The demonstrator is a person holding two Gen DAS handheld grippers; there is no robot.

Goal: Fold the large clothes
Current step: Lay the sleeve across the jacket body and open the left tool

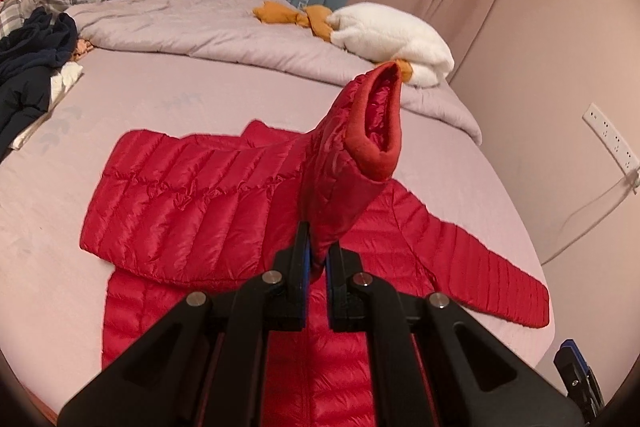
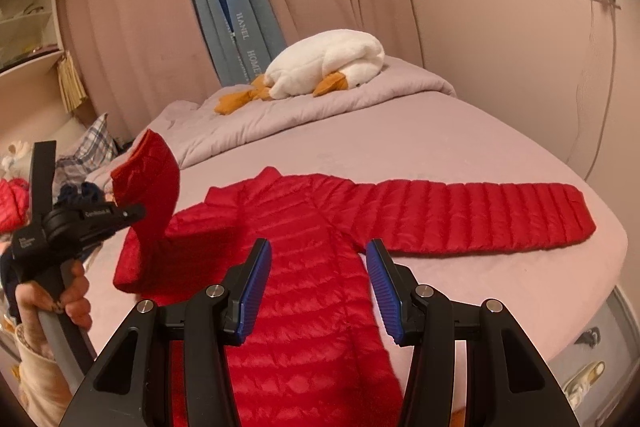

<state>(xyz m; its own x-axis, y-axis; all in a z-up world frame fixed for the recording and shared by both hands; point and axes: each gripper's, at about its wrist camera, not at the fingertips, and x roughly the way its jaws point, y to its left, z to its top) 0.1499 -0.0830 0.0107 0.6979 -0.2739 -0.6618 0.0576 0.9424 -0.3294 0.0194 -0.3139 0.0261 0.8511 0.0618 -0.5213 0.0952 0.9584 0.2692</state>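
One red quilted puffer jacket (image 2: 304,267) lies face-up on the bed (image 2: 460,147), one sleeve stretching toward its right edge; left gripper (image 1: 318,259) pinches the other, lifted sleeve, right gripper (image 2: 318,291) fingers parted, empty.

The jacket (image 2: 304,267) lies flat on the bed (image 2: 480,155), one sleeve (image 2: 480,219) stretched out rightward. Behind it sits a bunched quilt (image 2: 320,107) bearing a plush goose (image 2: 328,63). Clothes (image 1: 32,67) are heaped at the bed's left edge.
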